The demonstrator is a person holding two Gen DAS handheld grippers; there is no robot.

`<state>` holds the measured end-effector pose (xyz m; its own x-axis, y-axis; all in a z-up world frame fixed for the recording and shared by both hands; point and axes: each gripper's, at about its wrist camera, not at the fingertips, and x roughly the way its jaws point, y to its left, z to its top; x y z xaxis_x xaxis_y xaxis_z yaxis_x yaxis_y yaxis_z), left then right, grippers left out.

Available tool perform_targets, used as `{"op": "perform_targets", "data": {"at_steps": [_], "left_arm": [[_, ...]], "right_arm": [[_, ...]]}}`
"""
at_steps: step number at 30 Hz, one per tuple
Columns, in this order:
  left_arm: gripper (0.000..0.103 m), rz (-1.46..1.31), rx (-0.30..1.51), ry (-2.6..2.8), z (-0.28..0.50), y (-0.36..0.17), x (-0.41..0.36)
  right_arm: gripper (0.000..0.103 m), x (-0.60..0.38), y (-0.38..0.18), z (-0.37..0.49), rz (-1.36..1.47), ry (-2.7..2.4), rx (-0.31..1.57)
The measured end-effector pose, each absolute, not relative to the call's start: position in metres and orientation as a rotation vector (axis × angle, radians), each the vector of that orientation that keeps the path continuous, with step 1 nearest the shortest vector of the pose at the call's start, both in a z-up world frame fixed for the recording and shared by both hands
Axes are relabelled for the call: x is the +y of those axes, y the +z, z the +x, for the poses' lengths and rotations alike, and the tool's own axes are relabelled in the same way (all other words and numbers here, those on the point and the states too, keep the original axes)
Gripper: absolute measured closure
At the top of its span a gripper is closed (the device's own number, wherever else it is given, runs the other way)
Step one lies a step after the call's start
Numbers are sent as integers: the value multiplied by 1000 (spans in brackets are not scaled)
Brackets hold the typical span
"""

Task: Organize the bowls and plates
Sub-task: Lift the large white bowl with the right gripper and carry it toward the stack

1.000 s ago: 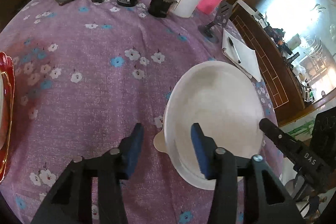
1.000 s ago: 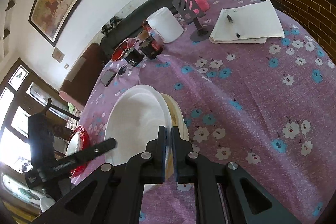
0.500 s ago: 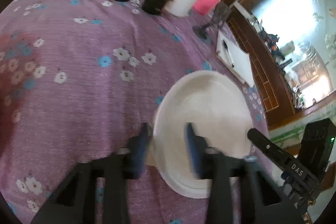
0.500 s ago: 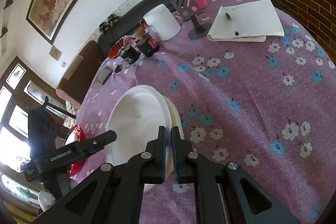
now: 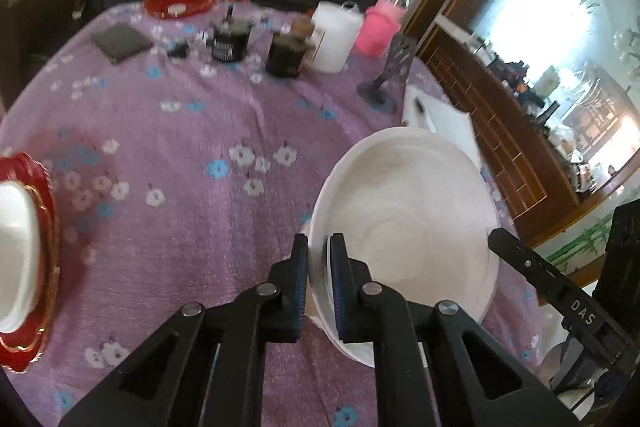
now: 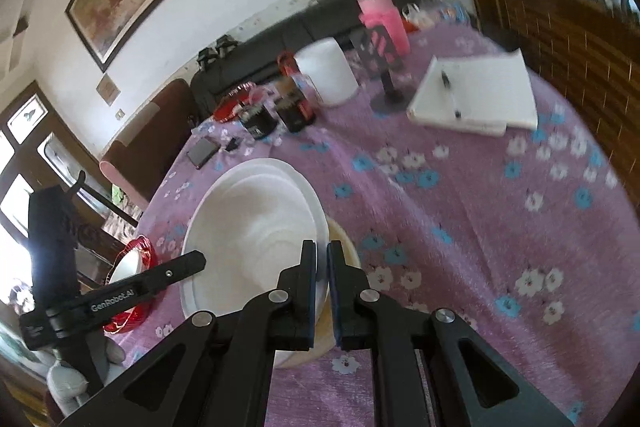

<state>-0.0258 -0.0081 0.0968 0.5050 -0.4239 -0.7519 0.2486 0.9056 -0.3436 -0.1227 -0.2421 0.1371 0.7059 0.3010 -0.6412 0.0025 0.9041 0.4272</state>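
Gripping the white plate (image 5: 404, 227) by opposite edges, both tools had it between them above the purple flowered counter (image 5: 180, 155): the left gripper (image 5: 318, 247) had its jaws nearly closed on the near-left rim, and the right gripper (image 6: 322, 255) had its jaws pinched almost together on the other rim. It seemed to me the lift wanted both hands rising level and together, since a thin rim pinch would let a smooth plate swivel or slip if one side led. A cream plate (image 6: 344, 255) lay just under it, so a clean straight rise looked wise before any sideways carry toward the red plate (image 5: 46, 251) with the white bowl (image 5: 16, 247) on it at the counter's left edge. Whether the white plate was clear of the cream one or resting on it I could not tell; most of the cream plate was hidden, the red plate and bowl were cut off, and motion blur smeared the far clutter.
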Motion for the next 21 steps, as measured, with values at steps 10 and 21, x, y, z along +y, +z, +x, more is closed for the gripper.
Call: {"op": "perform_targets", "data": {"at_steps": [10, 21], "left_arm": [[76, -199, 860, -412, -58, 130, 30], [57, -218, 748, -456, -100, 161, 65]], "right_arm": [[95, -208, 161, -135, 450, 281, 744], [95, -185, 165, -147, 523, 390, 752]]}}
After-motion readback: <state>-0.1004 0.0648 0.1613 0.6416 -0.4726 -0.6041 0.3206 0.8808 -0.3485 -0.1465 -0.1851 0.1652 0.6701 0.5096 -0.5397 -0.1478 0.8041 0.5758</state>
